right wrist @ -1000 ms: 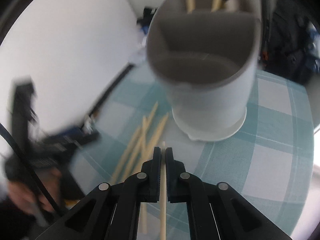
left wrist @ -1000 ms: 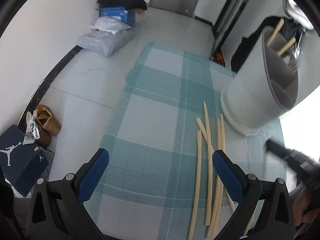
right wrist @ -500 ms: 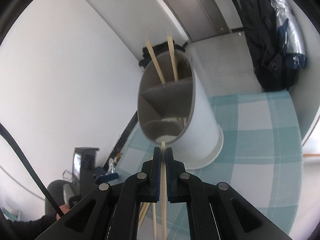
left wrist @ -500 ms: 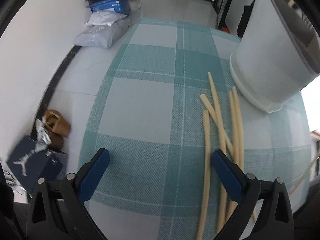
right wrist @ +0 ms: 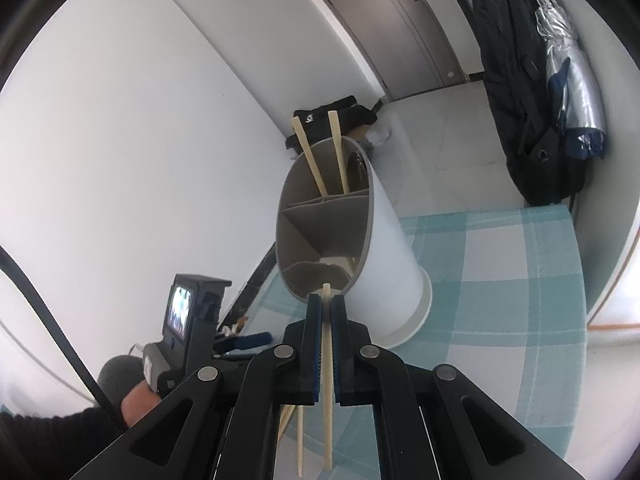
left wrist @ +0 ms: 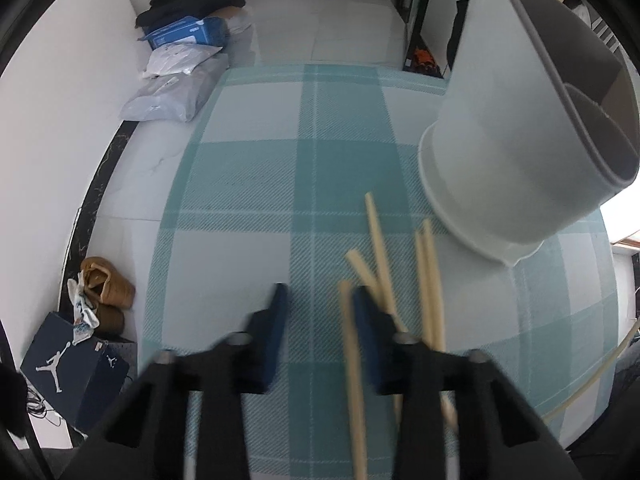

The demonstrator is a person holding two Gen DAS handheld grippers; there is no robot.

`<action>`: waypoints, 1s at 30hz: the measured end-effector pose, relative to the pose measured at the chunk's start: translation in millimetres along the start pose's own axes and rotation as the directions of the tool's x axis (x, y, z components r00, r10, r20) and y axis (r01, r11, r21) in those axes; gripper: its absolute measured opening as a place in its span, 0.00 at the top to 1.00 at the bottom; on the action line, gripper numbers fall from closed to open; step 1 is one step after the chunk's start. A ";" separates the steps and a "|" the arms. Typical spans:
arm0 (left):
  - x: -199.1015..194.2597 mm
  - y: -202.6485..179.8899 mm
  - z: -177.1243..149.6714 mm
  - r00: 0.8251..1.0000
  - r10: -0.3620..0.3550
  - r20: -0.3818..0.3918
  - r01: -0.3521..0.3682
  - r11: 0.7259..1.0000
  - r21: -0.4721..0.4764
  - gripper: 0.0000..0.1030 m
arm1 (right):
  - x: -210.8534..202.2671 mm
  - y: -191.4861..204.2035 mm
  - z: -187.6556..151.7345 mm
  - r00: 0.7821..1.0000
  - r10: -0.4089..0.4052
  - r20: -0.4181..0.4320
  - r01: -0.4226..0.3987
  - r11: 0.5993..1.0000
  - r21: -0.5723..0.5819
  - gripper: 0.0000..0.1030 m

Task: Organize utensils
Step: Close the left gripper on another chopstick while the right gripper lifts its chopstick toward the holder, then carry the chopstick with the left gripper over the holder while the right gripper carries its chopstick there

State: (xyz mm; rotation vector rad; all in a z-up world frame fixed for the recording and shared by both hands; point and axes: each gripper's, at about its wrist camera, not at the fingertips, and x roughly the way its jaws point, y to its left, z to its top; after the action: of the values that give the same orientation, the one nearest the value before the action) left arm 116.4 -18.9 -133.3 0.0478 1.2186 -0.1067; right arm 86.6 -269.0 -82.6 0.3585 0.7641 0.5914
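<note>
My right gripper was clamped on one chopstick, its tip at the holder rim; aiming it squarely into a compartment mattered. My left gripper, just closing, straddled a loose chopstick on the tablecloth, not yet pinched.

Checked cloth covered the worktop. On floor by wall: grey bags, blue box, black clothes, brown shoes beside dark shoebox. Black coat & silver umbrella hung nr door.
</note>
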 end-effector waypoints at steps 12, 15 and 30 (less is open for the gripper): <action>-26.5 4.2 9.8 0.992 -0.056 0.112 0.069 0.992 -0.110 0.97 | -6.1 4.8 -1.3 0.999 -0.024 0.033 0.025 0.999 -0.026 0.97; -53.4 10.4 8.7 0.974 -0.076 0.212 0.109 0.982 -0.152 0.97 | -7.2 8.8 -4.3 0.999 -0.036 0.039 0.038 0.999 -0.034 0.97; -137.8 16.2 -18.1 0.842 -0.160 0.516 0.246 0.964 -0.103 0.98 | -10.7 38.9 -12.2 0.988 -0.129 0.089 0.137 0.986 -0.096 0.97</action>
State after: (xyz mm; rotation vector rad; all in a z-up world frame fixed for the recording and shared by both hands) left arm 54.3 6.6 -10.5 -0.2460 0.6968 -0.1915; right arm 57.3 -244.1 -65.4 0.2345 0.6707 0.4846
